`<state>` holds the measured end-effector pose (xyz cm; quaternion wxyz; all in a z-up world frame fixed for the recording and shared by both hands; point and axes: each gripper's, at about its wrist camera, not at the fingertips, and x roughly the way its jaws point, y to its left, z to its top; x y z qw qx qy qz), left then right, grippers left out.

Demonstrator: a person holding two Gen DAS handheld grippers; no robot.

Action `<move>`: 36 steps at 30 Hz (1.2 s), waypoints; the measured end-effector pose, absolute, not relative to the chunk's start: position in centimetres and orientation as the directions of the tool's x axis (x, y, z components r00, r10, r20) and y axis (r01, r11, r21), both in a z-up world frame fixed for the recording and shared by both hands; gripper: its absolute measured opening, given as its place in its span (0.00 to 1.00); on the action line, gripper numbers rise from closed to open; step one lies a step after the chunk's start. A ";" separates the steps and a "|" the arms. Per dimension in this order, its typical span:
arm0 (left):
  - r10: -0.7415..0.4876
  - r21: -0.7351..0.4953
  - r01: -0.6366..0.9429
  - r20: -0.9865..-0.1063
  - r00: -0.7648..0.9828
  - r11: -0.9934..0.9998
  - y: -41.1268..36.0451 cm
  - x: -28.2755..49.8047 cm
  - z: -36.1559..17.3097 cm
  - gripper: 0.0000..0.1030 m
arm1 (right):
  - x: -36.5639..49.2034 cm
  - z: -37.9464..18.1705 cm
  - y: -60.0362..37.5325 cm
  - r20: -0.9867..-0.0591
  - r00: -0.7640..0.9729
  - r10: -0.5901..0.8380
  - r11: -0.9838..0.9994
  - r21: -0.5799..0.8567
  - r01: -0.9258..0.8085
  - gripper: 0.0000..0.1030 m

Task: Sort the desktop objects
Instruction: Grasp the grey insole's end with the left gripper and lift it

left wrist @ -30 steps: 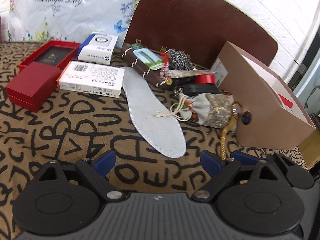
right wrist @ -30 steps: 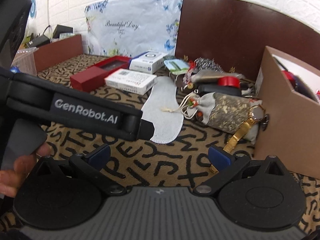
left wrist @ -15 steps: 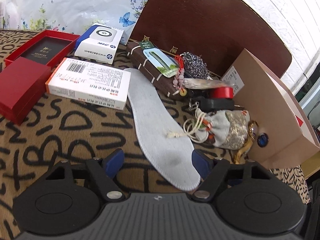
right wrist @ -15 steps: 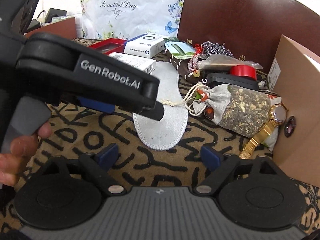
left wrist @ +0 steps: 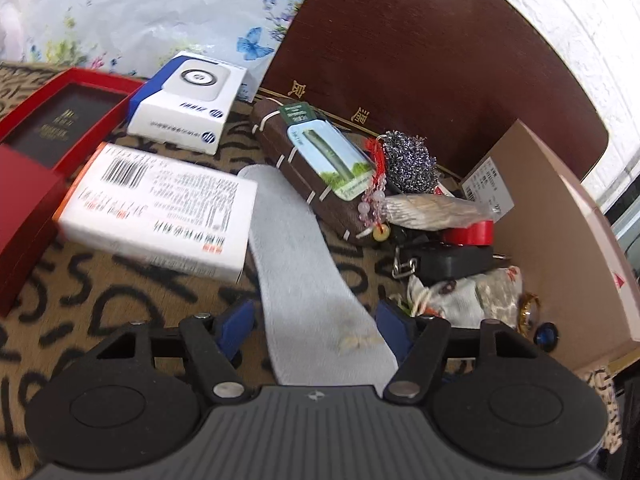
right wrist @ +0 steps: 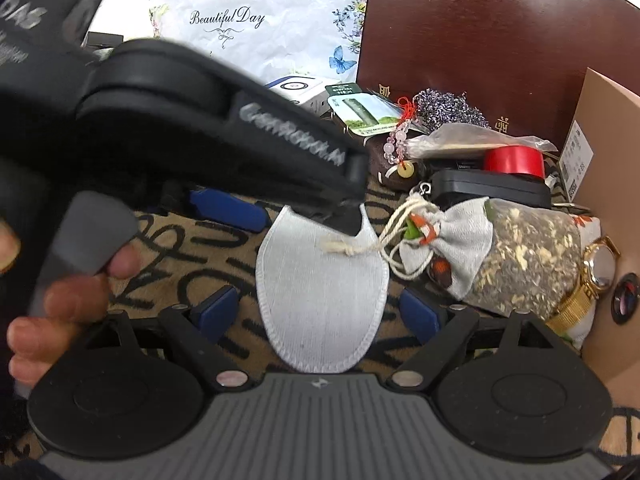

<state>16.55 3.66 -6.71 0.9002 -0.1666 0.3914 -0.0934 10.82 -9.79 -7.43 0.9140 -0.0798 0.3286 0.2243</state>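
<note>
A grey shoe insole (left wrist: 304,280) lies flat on the letter-patterned cloth. My left gripper (left wrist: 316,320) is open, its blue pads on either side of the insole's middle. In the right wrist view the insole's rounded end (right wrist: 320,300) lies between my open right gripper's (right wrist: 316,312) pads. The left gripper's black body (right wrist: 200,140) crosses above the insole there and hides its far part. A drawstring pouch (right wrist: 500,252) lies just right of the insole, its cord resting on it.
A white barcode box (left wrist: 160,208) touches the insole's left side. Red boxes (left wrist: 32,184), a white-blue box (left wrist: 188,104) and a brown case (left wrist: 316,176) lie behind. A gold watch (right wrist: 588,280), red cap (right wrist: 512,160) and open cardboard box (left wrist: 560,232) are right.
Both grippers have moved forward and down onto the insole. The left now straddles its middle and the right straddles its near end. Both stay open.
</note>
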 end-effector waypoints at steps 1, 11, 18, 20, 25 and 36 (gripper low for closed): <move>-0.295 -0.361 0.044 -0.678 0.673 0.932 3.4 16.9 -6.6 0.67 | 11.1 -7.4 -9.9 -0.635 0.685 0.356 0.890 0.007 -0.456 0.83; -0.218 -0.186 0.118 -0.751 0.623 0.976 1.2 19.6 -6.5 0.71 | 12.2 -7.6 -10.5 -0.631 0.686 0.364 0.887 0.010 -0.461 0.83; -0.165 -0.126 0.106 -0.750 0.640 0.986 0.8 18.7 -6.7 0.57 | 11.4 -7.1 -11.1 -0.641 0.666 0.381 0.871 0.008 -0.491 0.68; -0.174 -0.149 0.094 -0.745 0.644 0.984 1.3 18.0 -6.6 0.49 | 10.9 -7.0 -11.3 -0.644 0.663 0.383 0.870 0.010 -0.493 0.67; -0.206 -0.231 0.048 -0.736 0.645 0.972 2.6 15.8 -6.5 0.34 | 9.1 -6.6 -11.8 -0.655 0.646 0.392 0.861 0.015 -0.508 0.66; -0.301 -0.401 -0.014 -0.710 0.637 0.916 3.5 11.0 -6.4 0.37 | 5.7 -6.5 -13.2 -0.653 0.601 0.461 0.838 0.097 -0.537 0.66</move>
